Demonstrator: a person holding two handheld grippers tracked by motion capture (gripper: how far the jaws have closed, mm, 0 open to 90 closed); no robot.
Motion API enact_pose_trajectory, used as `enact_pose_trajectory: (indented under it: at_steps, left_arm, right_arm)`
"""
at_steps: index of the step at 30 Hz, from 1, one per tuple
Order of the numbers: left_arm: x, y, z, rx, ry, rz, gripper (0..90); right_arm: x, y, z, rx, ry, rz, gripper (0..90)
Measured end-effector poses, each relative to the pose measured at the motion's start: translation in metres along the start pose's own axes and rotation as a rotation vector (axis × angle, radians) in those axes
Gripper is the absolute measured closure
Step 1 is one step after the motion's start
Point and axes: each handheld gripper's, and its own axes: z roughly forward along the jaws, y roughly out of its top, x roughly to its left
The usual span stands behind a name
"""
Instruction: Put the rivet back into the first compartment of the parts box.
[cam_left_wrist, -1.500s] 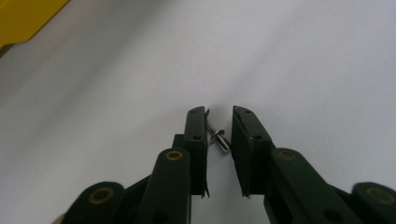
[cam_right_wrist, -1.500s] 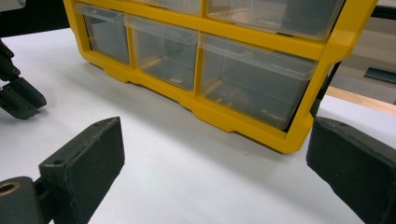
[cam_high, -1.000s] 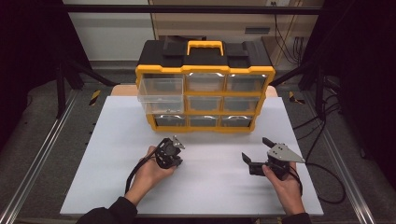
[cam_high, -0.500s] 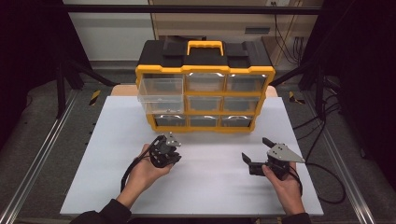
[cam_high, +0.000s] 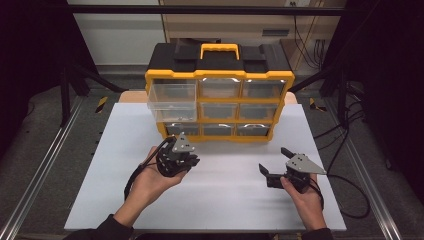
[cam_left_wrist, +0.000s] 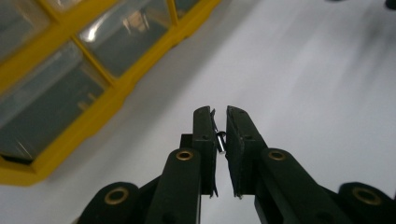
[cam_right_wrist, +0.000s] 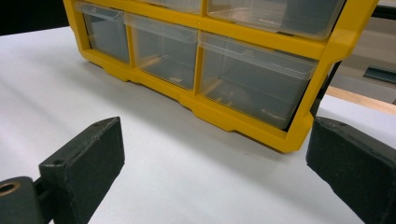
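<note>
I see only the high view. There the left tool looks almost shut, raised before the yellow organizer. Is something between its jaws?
Observer: Yes. In the left gripper view the left tool pinches a small metal part, thin and shiny.
Operator: Does the right tool hold anything?
Observer: No. In the right gripper view the right tool stands wide open, with bare table between its jaws.
Operator: What does it face?
Observer: The organizer, its bottom row; the bottom right drawer seems to hold a few small pieces.

Organizer (cam_high: 220, 95) blocks far side — open drawer (cam_high: 172, 100) juts out.
</note>
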Motion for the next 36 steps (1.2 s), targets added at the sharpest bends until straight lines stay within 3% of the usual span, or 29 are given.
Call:
enact_pose_trajectory:
  at_steps: [2,3,6,10,23,36]
  left_arm:
    - [0.011,0.014,-0.007,-0.031,-0.012,0.168,81.9]
    - [0.011,0.019,-0.011,-0.034,-0.014,0.175,81.9]
    - [0.008,0.030,-0.024,-0.063,0.011,0.130,81.9]
    - [0.011,0.045,-0.037,-0.095,0.019,0.146,81.9]
    - [0.022,0.078,-0.073,-0.193,0.046,0.123,81.9]
    - [0.042,0.086,-0.101,-0.276,0.069,0.081,81.9]
  right_arm:
    - [0.000,0.000,0.000,-0.001,-0.001,-0.001,4.4]
    - [0.000,0.000,0.000,-0.001,-0.001,-0.001,4.4]
    - [0.000,0.000,0.000,-0.001,0.001,-0.001,4.4]
    - [0.000,0.000,0.000,-0.003,0.001,-0.002,4.4]
    - [0.000,0.000,-0.001,-0.004,0.000,-0.001,4.4]
    - [0.000,0.000,0.000,-0.005,0.001,0.000,4.4]
